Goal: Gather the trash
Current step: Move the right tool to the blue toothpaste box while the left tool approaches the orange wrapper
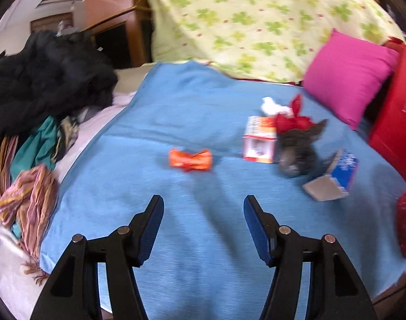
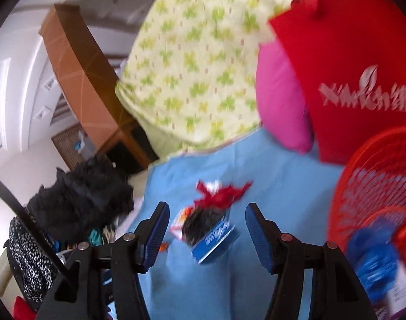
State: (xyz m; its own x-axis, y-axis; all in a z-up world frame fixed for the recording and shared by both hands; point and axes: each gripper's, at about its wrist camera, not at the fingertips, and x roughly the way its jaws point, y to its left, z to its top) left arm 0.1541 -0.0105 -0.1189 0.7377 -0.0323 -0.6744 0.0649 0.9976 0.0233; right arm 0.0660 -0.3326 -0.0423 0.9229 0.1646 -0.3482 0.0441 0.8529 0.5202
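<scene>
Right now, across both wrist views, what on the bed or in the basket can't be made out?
- Red bag lettering, right wrist view: motion blur and the frame edge cut it.
- Red basket contents, right wrist view: blurred blue and red shapes, unidentifiable.
- Dark object beside the white carton, left wrist view: too blurred to name.
- Blue carton print: smeared in both views.
- Orange wrapper: label unreadable.

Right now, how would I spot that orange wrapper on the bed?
Find the blue blanket spread over the bed. The orange wrapper lies near its middle, alone, left of the clustered boxes; it is pinched at the centre like a bow tie.
</scene>
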